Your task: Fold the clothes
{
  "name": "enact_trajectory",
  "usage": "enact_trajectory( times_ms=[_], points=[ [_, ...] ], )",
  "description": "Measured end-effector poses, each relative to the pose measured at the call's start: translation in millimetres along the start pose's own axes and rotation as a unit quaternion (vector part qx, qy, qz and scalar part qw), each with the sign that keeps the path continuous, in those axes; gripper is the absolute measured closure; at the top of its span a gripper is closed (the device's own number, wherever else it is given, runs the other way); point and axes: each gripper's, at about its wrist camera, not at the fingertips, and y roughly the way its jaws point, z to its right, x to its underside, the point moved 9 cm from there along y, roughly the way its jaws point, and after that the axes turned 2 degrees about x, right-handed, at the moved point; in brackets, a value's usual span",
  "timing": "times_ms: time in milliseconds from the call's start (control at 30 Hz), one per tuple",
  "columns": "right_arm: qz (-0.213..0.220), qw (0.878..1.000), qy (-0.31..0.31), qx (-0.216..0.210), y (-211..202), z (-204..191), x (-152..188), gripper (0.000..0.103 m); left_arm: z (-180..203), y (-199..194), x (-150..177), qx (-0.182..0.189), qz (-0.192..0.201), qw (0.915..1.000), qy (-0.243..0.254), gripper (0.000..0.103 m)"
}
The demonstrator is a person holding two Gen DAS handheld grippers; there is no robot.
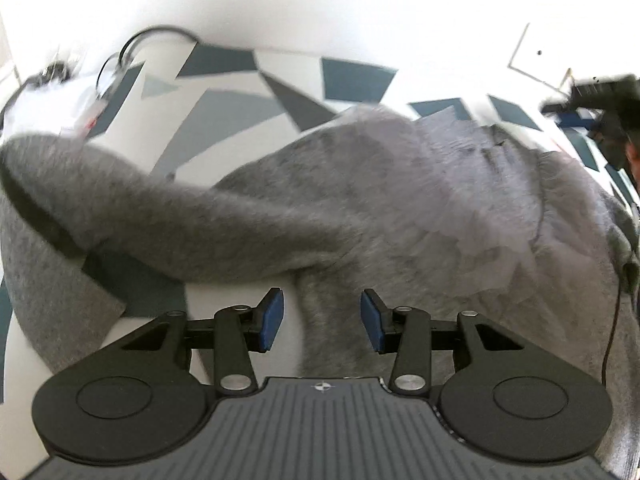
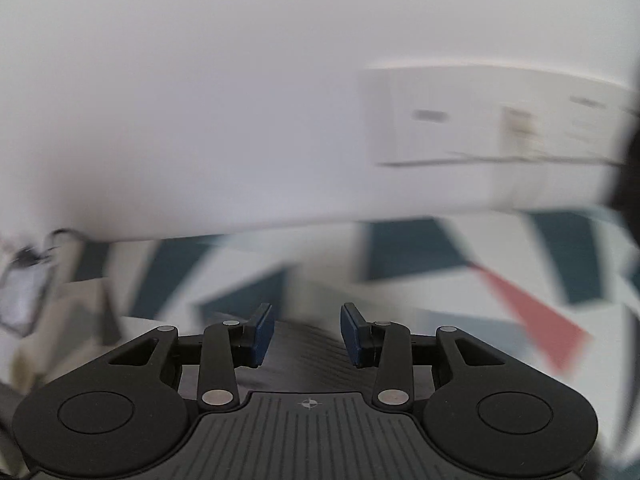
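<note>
A grey fleece garment lies spread on a bedcover with a white, grey and teal geometric pattern. One sleeve is folded across toward the left. My left gripper is open and empty, just above the garment's lower part. My right gripper is open and empty, held over the bedcover; this view is blurred by motion. The right gripper also shows as a dark shape in the left wrist view, at the far right beyond the garment.
A white wall stands behind the bed. A black cable and small items lie at the bed's far left. White furniture stands at the right. A thin dark cord hangs at the right edge.
</note>
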Motion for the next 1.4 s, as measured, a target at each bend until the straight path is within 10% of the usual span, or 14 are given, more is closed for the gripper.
enact_trajectory(
  times_ms=[267,533,733,967,1400],
  points=[
    [-0.016,0.990,0.020,0.142,-34.6,114.4,61.7,0.065,53.2,21.5,-10.7,0.024,-0.010,0.9976,0.064,0.050],
    [-0.033,0.986,0.011,0.166,-26.7,142.1,108.5,0.064,72.7,40.3,-2.1,0.006,-0.026,0.9930,0.115,0.049],
    [0.033,0.980,0.015,0.193,-96.3,146.7,110.4,0.054,81.0,26.3,-3.9,0.012,-0.024,0.9944,0.102,0.047],
    [-0.003,0.970,0.078,0.230,-171.7,195.0,185.8,0.054,102.0,14.9,23.9,0.030,-0.034,0.9914,0.122,0.037],
    [-0.055,0.978,0.050,0.196,-203.4,137.7,300.4,0.052,105.7,-2.9,80.1,0.027,-0.071,0.9842,0.160,0.035]
  ],
)
